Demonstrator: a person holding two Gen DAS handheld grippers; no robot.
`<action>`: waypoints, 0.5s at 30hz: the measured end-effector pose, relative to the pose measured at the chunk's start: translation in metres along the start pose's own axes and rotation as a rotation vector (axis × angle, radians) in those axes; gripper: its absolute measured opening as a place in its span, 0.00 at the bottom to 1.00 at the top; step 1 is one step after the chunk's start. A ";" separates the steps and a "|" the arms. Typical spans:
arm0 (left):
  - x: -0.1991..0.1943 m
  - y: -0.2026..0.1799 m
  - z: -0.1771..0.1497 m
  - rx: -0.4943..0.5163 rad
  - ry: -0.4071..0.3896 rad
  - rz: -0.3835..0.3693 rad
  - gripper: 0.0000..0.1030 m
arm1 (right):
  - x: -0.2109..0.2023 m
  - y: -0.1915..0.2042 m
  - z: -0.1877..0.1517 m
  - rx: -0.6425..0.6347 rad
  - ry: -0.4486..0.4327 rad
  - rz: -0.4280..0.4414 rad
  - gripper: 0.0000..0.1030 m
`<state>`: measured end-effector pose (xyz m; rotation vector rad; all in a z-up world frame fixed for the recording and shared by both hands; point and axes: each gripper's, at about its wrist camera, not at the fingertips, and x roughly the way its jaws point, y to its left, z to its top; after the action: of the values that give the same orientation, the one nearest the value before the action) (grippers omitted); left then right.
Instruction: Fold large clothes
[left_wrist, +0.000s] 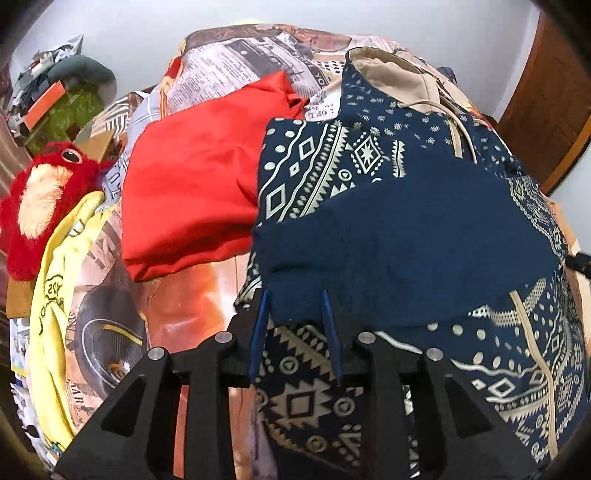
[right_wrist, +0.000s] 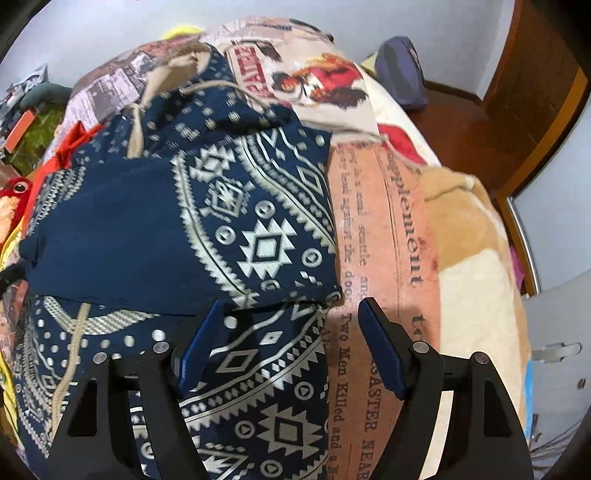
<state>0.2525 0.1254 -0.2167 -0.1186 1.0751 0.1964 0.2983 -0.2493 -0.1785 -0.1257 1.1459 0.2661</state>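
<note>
A navy hoodie with a cream geometric print (left_wrist: 402, 229) lies on the bed, its lower part folded up over the body; the beige-lined hood (left_wrist: 391, 79) points away. It also shows in the right wrist view (right_wrist: 207, 206). My left gripper (left_wrist: 295, 295) has its blue fingers (left_wrist: 258, 332) apart at the folded hem's edge, the cloth lying between and over their tips. My right gripper (right_wrist: 291, 306) is wide open at the folded hem's right corner, holding nothing.
A folded red garment (left_wrist: 192, 188) lies left of the hoodie. A yellow garment (left_wrist: 59, 295) and a red plush toy (left_wrist: 40, 199) lie further left. The newspaper-print bedspread (right_wrist: 384, 236) covers the bed. A beige plush blanket (right_wrist: 476, 266) and wooden furniture (right_wrist: 528, 99) are on the right.
</note>
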 end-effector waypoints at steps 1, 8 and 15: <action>-0.002 0.001 0.000 0.006 -0.004 0.002 0.32 | -0.004 0.002 0.001 -0.006 -0.012 0.002 0.70; -0.043 -0.011 0.034 0.072 -0.119 -0.016 0.43 | -0.041 0.018 0.027 -0.068 -0.151 -0.007 0.70; -0.066 -0.038 0.094 0.126 -0.223 -0.086 0.53 | -0.064 0.035 0.067 -0.112 -0.310 -0.037 0.70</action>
<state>0.3115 0.0998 -0.1143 -0.0283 0.8556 0.0622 0.3232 -0.2093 -0.0910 -0.1977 0.8203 0.3053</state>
